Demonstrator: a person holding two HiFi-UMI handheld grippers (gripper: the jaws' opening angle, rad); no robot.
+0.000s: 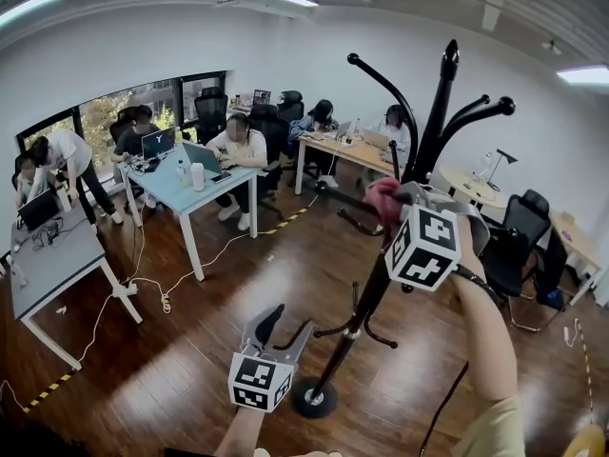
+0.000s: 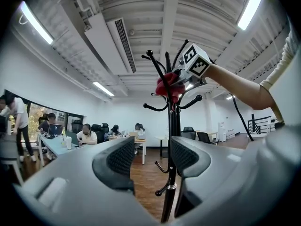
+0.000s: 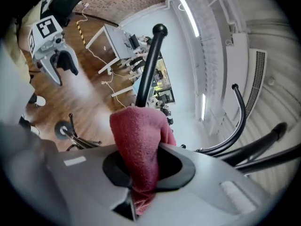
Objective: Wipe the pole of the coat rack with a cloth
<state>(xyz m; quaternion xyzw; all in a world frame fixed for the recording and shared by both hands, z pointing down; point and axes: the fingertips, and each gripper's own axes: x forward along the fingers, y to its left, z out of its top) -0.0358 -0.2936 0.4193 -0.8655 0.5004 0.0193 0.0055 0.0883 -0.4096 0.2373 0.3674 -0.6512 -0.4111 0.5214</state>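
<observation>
Mid-wipe, by the look of it. Holding a red cloth (image 3: 138,135) in the right gripper (image 1: 400,196), with the fingers squeezed down on a fold of it and the rest bunched out in front. Pressing that bunch against the pole (image 1: 376,293) of the coat rack (image 1: 433,112), up high at about 1 o'clock in the head view, just below where the hooks (image 1: 476,112) branch off. Probably gripped like that to leave a fat pad of fabric past the fingers, so as to rub the pole without scraping it.

Hovering the left gripper (image 1: 279,329) low, around 6 o'clock, just beside the bottom stretch of the pole and above the round base (image 1: 312,398). Fingers spread wide there, clamped on nothing. From its own view, looking up along the pole, with the shaft showing in the gap close to the right-hand finger. Can't tell whether touching it or just short of it. Guessing at a steadying job: placed ready to catch the pole and stop the rack rocking during the rubbing up top.

Container-wise, not much to report. Spotted what looks like a white cup (image 1: 197,175) on the light blue tabletop (image 1: 171,187) at 10 o'clock, well apart from the rack. Impossible to make out any contents from here. Seeing nothing hung on the hooks either.
</observation>
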